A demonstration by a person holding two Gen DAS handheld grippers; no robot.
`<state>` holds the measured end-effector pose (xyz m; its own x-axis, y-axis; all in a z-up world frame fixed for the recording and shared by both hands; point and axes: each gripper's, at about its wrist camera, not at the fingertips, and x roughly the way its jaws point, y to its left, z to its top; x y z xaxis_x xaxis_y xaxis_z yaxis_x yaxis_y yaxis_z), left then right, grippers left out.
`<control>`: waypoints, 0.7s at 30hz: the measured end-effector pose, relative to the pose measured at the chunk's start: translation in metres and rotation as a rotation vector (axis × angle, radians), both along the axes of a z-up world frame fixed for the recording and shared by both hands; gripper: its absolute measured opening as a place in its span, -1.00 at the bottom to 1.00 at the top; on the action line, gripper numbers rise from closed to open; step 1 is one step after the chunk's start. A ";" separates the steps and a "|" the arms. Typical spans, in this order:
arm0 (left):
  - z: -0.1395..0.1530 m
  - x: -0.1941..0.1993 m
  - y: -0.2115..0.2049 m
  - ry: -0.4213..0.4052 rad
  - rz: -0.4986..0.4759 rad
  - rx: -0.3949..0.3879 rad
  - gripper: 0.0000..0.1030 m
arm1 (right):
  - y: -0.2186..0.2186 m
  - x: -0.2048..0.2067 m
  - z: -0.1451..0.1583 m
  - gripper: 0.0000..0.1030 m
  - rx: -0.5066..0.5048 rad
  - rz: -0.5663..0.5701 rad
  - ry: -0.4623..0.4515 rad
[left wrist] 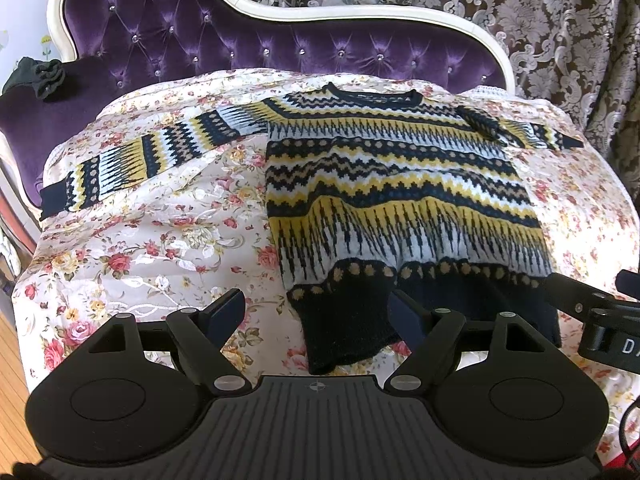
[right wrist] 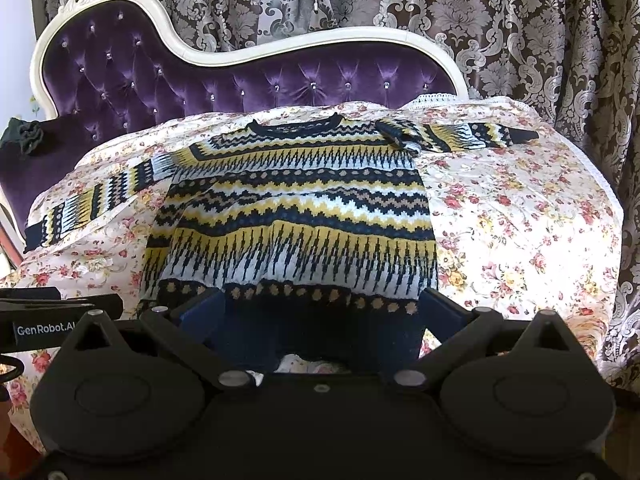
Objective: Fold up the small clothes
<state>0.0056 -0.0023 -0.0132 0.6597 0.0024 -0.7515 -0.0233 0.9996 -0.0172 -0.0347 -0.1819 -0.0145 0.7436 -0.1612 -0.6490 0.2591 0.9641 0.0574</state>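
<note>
A small knit sweater [left wrist: 392, 184] with navy, yellow and white zigzag bands lies flat on a floral cloth [left wrist: 152, 248], neck away from me, both sleeves spread out. It also shows in the right wrist view [right wrist: 296, 216]. My left gripper [left wrist: 316, 312] is open, its jaws wide apart around the sweater's near left hem corner. My right gripper [right wrist: 320, 312] is open, its jaws wide apart astride the navy hem [right wrist: 320, 320] near its right side. The right gripper's body [left wrist: 600, 320] shows at the right edge of the left wrist view.
The floral cloth covers a purple tufted chaise with a white frame [left wrist: 280, 20]. A dark bundle [left wrist: 44, 76] lies on the chaise's left end. Patterned curtains [right wrist: 520, 40] hang behind. Wood floor [left wrist: 16, 360] shows at the lower left.
</note>
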 end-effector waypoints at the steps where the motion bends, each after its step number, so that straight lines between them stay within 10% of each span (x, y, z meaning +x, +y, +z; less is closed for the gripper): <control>1: 0.000 0.000 0.000 0.001 0.005 0.002 0.50 | 0.000 0.001 -0.001 0.98 0.003 0.001 0.005; 21: 0.006 0.031 0.001 0.046 -0.090 0.156 0.50 | -0.025 0.042 -0.009 0.99 0.146 0.087 0.200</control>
